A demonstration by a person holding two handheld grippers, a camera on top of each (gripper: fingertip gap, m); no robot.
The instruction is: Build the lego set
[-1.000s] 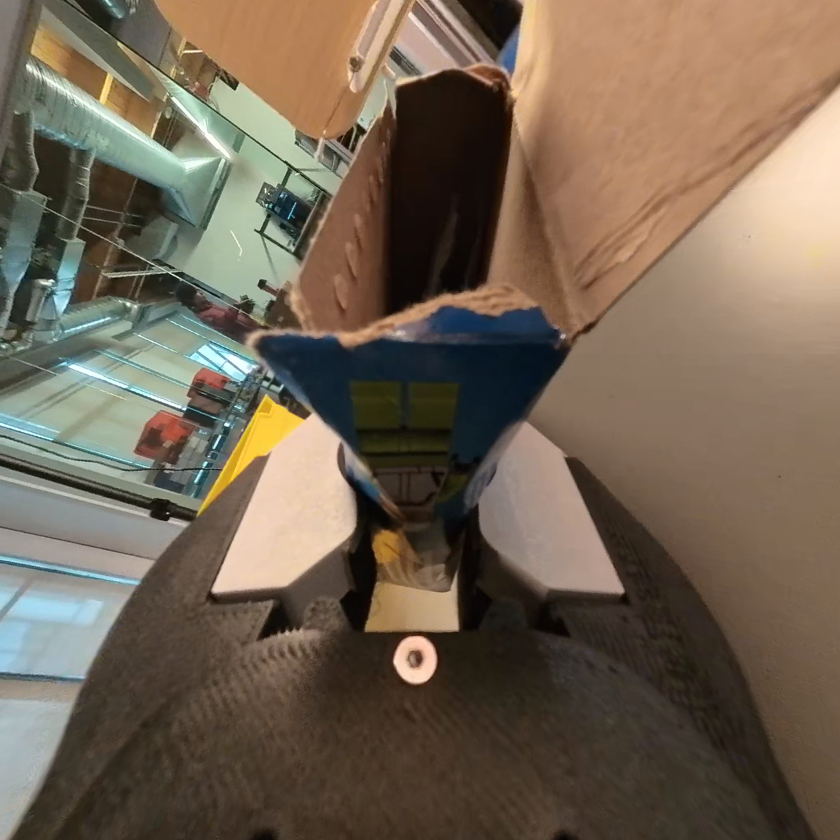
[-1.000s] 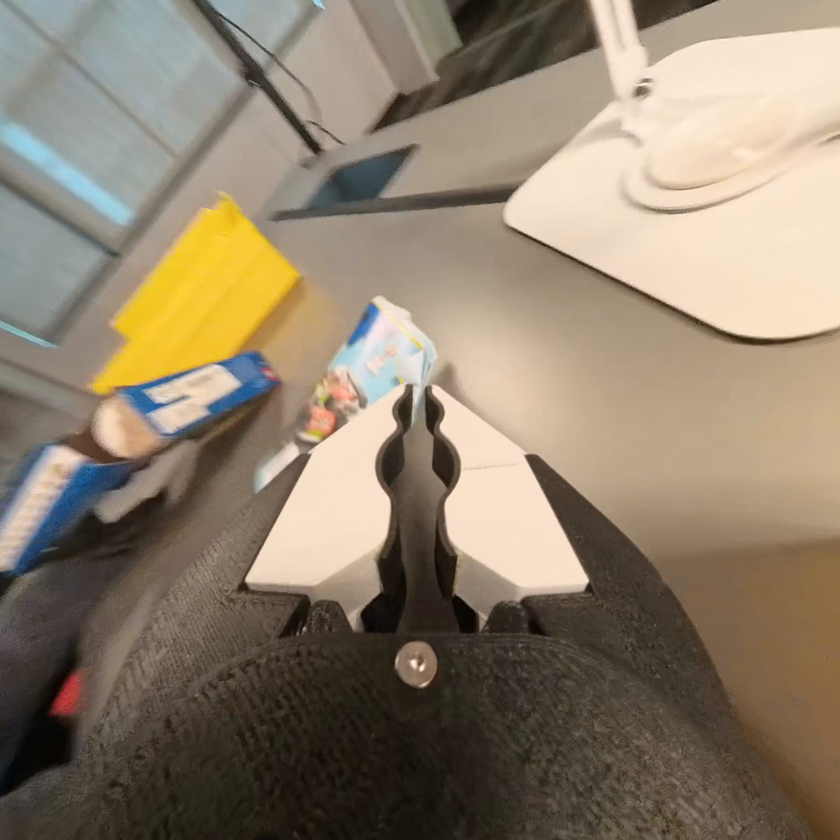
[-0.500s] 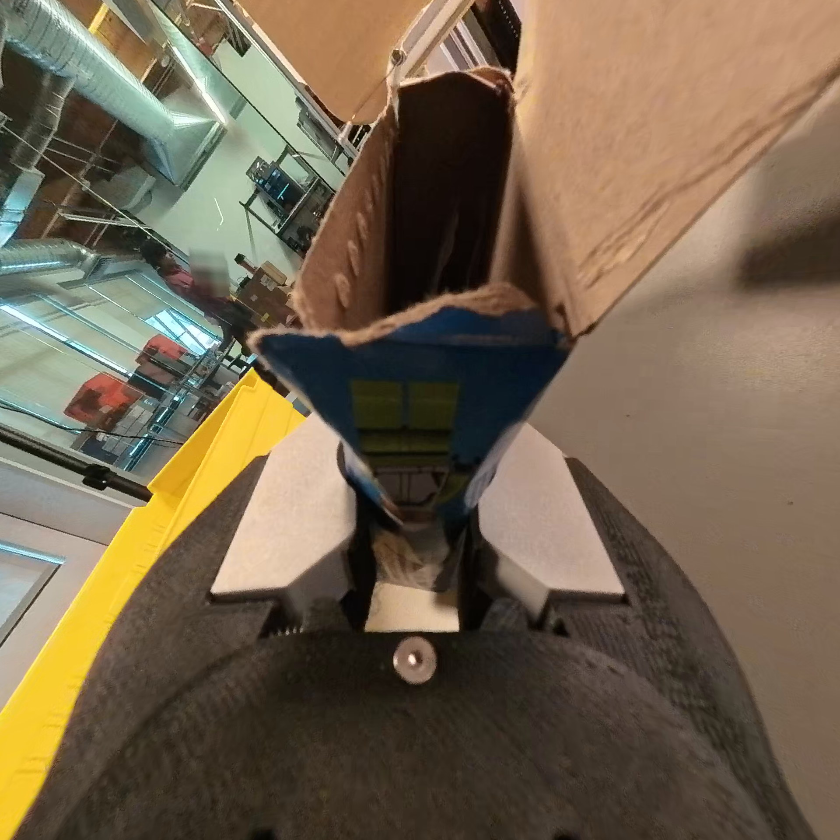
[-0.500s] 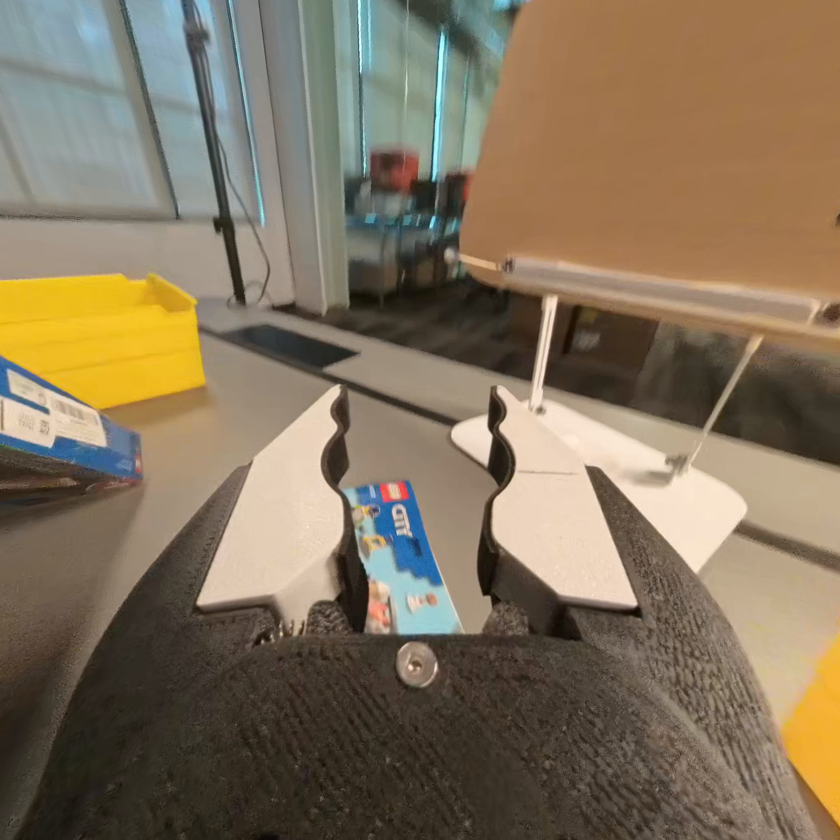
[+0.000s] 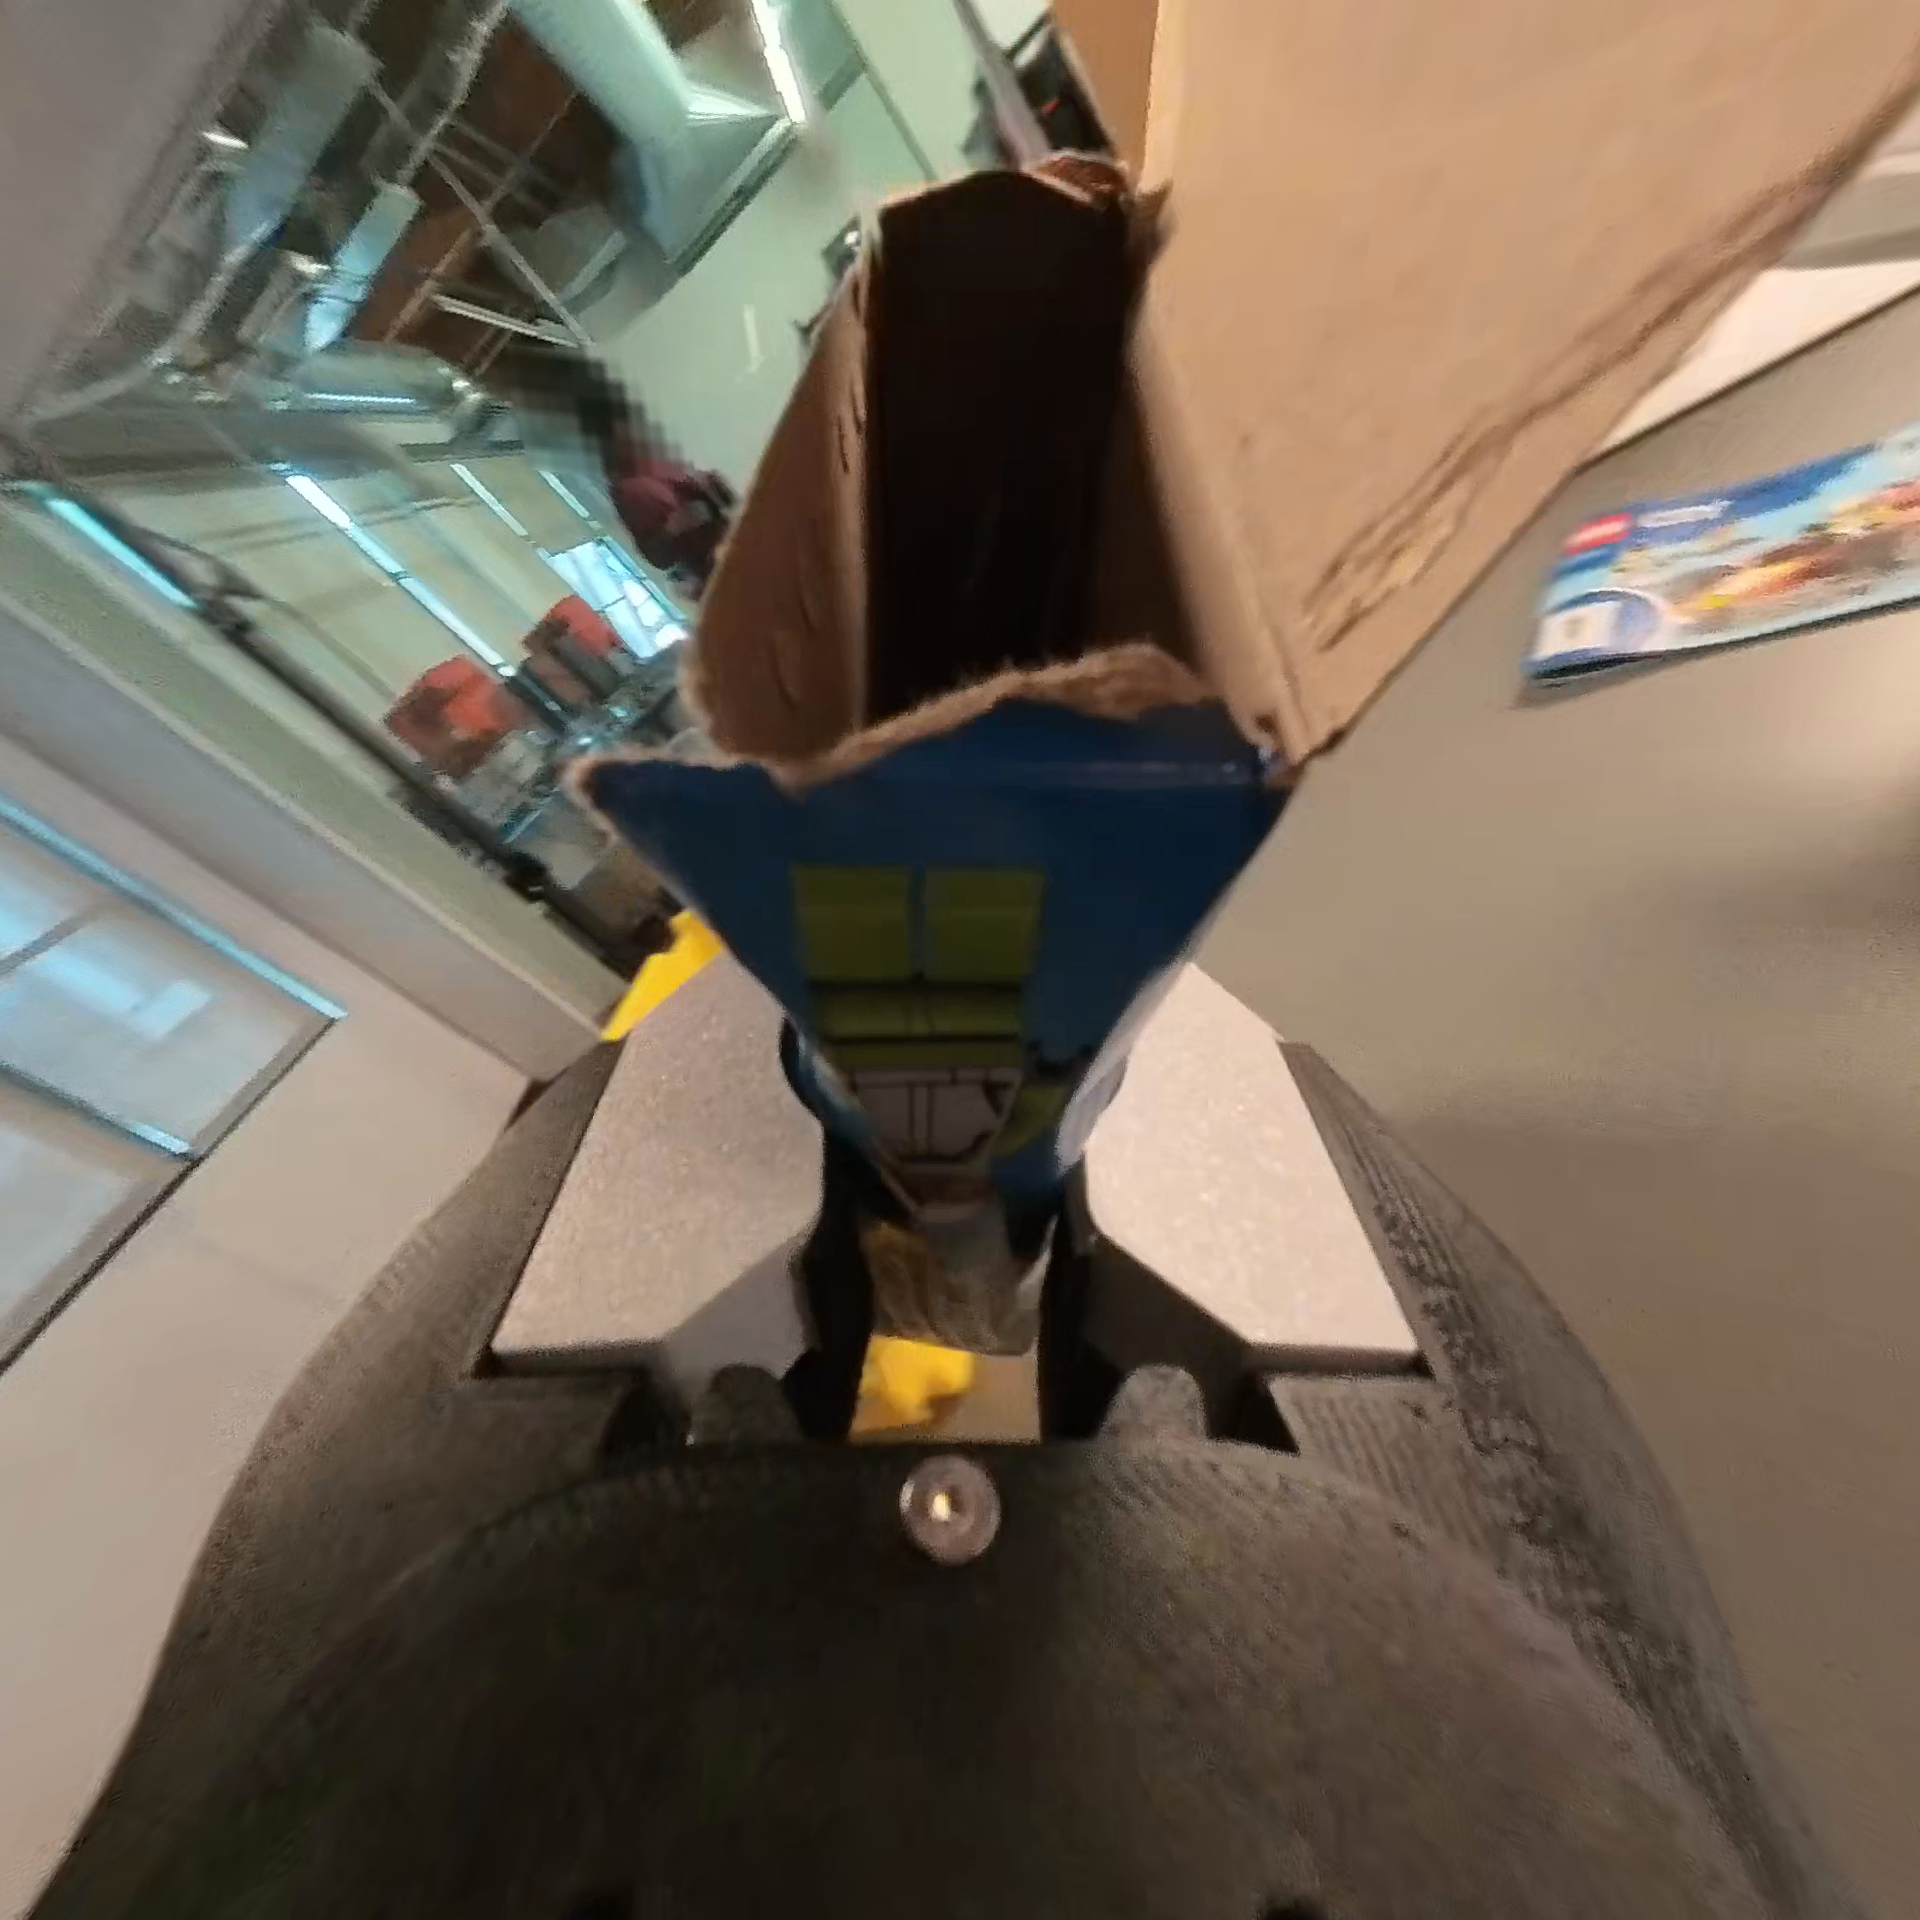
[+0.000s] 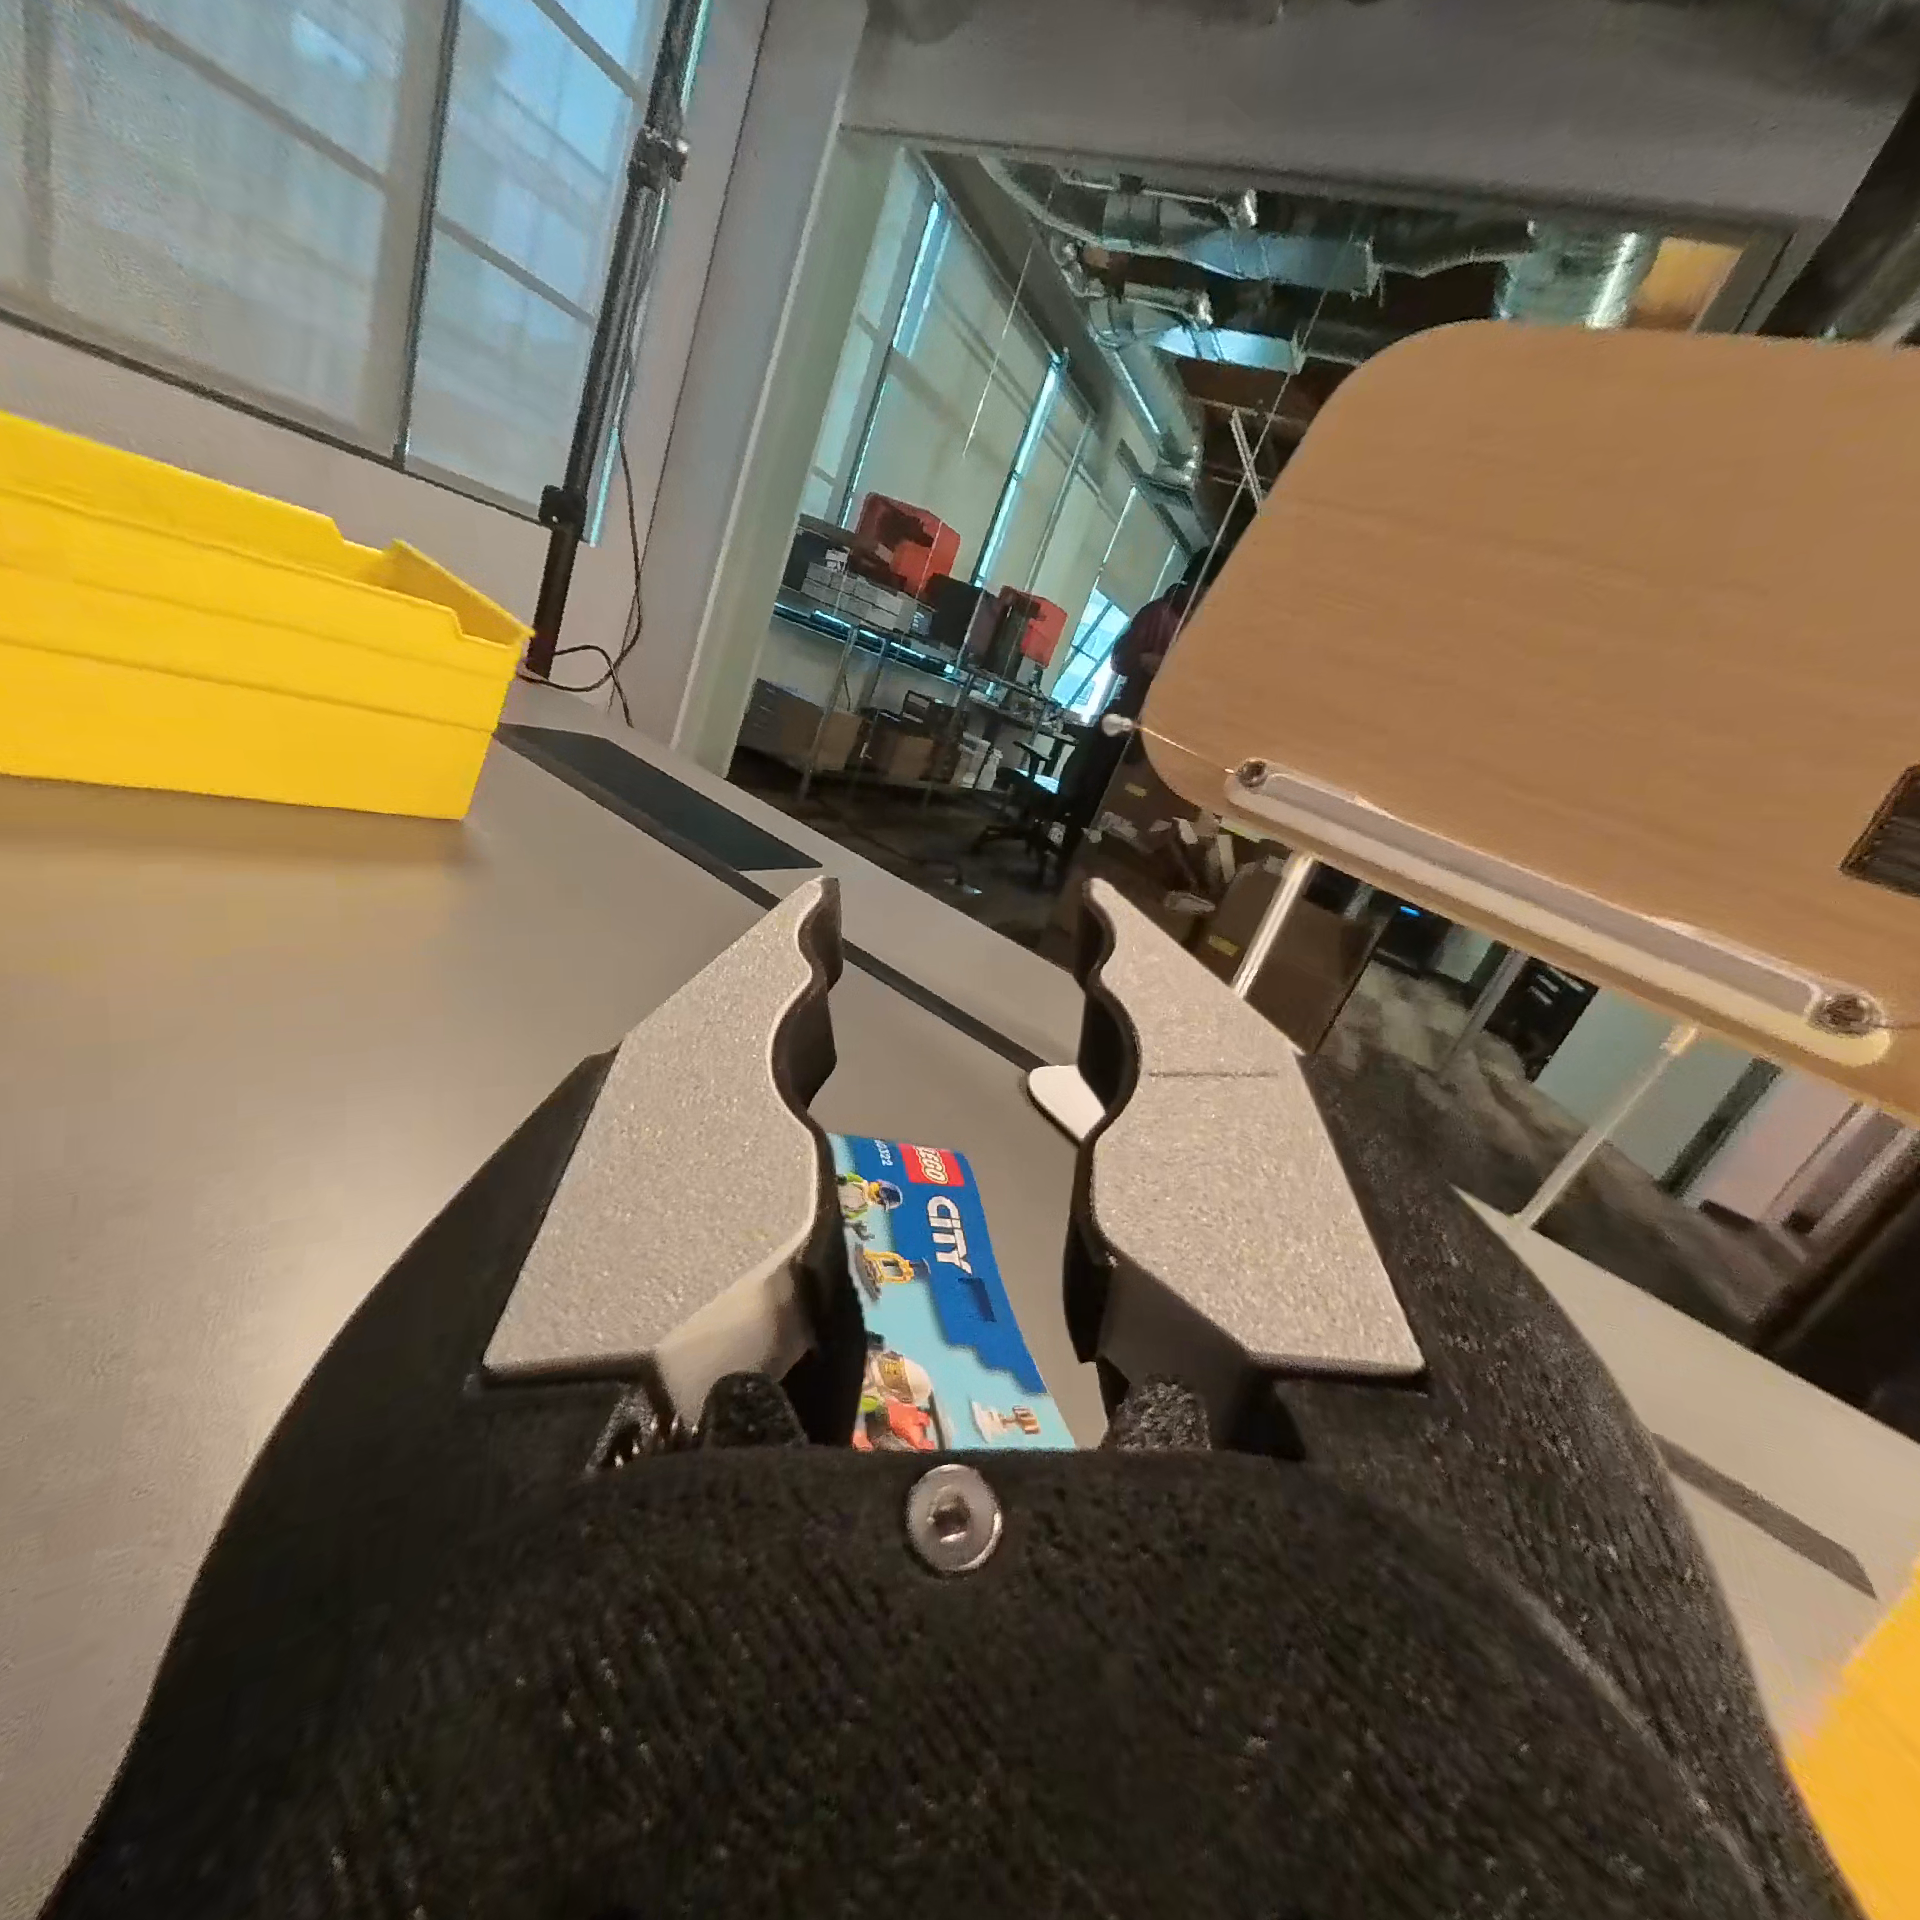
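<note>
Between the pads of the left gripper [image 5: 940,1164]: one lego box [image 5: 977,582], blue printed outside, brown raw card inside. Pinched by a torn blue end flap, fingers closed onto it. Box mouth open and facing the left wrist camera; interior dark, contents not discernible. One wide brown flap stands out to the right of the opening. Whether the box touches the table cannot be told.

Beneath the right gripper [image 6: 961,997]: one instruction booklet [image 6: 951,1288], blue printed cover, lying flat on the grey table [image 6: 260,1039]. Seen through the gap between the fingers [image 6: 686,1143], which are spread apart and hold nothing. The left wrist view shows the same booklet [image 5: 1725,582] flat on the table toward the right edge of the frame, apart from the box.

Toward the far left part of the table: one yellow bin [image 6: 239,675], stepped walls, resting on the surface, well apart from the booklet.

Far right of the table: one tilted wooden panel [image 6: 1558,644] on thin white supports, raised above the surface, with a white base plate [image 6: 1060,1101] partly visible between the right fingers.

Beyond the table: windows, shelving, exposed ceiling ducts, blurred.
</note>
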